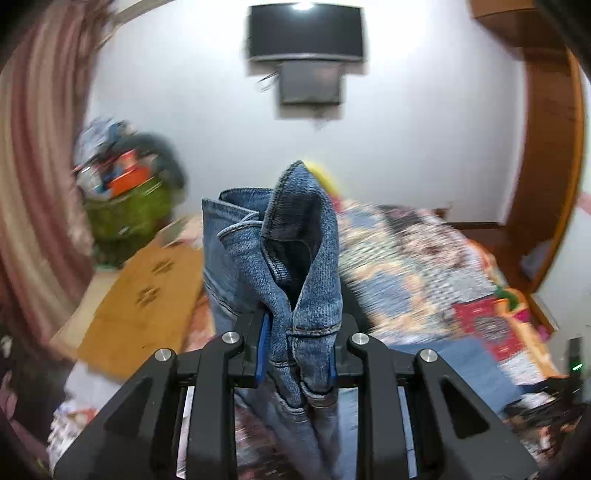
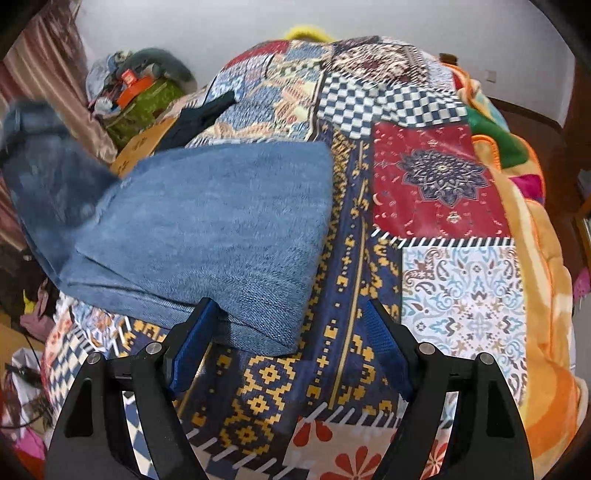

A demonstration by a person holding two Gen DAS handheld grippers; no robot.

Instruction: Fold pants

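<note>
denim pants [image 2: 207,221] lie part-folded on the bed [image 2: 461,288]; left hand-held gripper [image 1: 295,354] lifts a pinched hem, right hand-held gripper [image 2: 291,332] gapes wide, folding unfinished.

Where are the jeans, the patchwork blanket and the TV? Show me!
jeans [image 1: 303,295]: left wrist view, on the bunched denim clamped in the left hand-held gripper.
patchwork blanket [image 2: 439,184]: right wrist view, on its red patch.
TV [image 1: 304,35]: left wrist view, on the dark screen on the wall.
</note>
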